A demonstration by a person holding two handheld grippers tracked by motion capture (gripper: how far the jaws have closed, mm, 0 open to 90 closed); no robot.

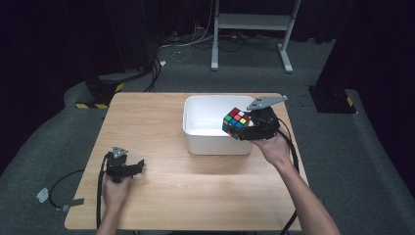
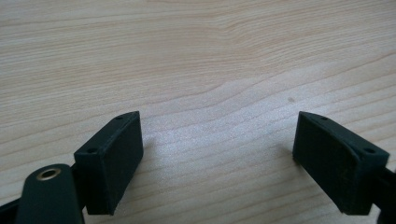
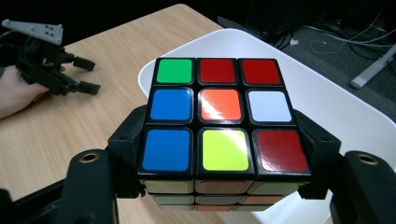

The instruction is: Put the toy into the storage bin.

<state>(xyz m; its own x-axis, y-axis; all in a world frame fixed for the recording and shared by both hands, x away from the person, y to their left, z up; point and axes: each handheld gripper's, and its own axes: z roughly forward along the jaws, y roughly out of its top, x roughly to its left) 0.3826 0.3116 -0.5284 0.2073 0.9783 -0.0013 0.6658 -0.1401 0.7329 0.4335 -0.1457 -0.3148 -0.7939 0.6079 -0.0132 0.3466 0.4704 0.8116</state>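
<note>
A scrambled Rubik's cube (image 1: pixel 236 122) (image 3: pixel 219 121) hangs over the right side of a white tub (image 1: pixel 215 142) (image 3: pixel 336 107), clamped between the jaws of my right gripper (image 1: pixel 244 128) (image 3: pixel 219 154). Its top face shows green, red, blue, orange, white and yellow stickers. My left gripper (image 1: pixel 138 166) (image 2: pixel 217 158) rests low over the wooden table (image 1: pixel 161 117) near the front left corner, its jaws wide apart with only bare wood between them. In the right gripper view the left gripper (image 3: pixel 86 74) sits far off at the upper left, held by a hand.
The tub stands at the back right of the table and looks empty inside. Cables (image 1: pixel 63 186) trail off the table's left edge onto the grey floor. A metal stand (image 1: pixel 252 29) and black equipment lie beyond the table.
</note>
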